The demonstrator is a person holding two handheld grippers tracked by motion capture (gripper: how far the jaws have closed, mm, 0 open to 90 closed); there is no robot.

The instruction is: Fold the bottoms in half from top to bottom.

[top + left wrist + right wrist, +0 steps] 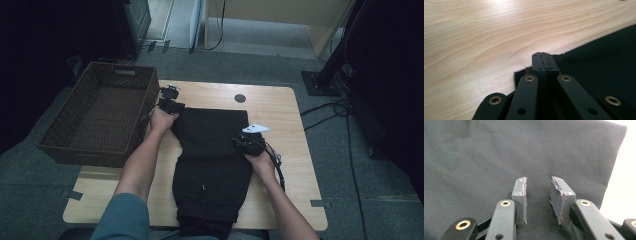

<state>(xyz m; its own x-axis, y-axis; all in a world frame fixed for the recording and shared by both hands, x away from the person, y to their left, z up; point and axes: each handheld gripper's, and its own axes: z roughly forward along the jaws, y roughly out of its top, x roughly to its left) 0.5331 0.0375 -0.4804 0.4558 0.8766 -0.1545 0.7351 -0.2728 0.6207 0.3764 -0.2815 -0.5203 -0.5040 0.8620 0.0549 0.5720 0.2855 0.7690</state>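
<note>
A black folded garment (212, 150) lies lengthwise on the wooden table (280, 110). My left gripper (175, 105) is at its far left corner. In the left gripper view the jaws (543, 58) are shut, and the edge of the black cloth (604, 55) runs into them and shows beneath them. My right gripper (239, 142) rests at the garment's right edge, about halfway along. Its jaws (539, 180) stand apart over the dark fabric (486, 157), and the pads (520, 192) do not press on it.
A dark wicker basket (55, 145) sits off the table's left edge, close to my left hand. A small round black hole (240, 98) marks the far part of the tabletop. Cables (330, 115) run across the floor on the right.
</note>
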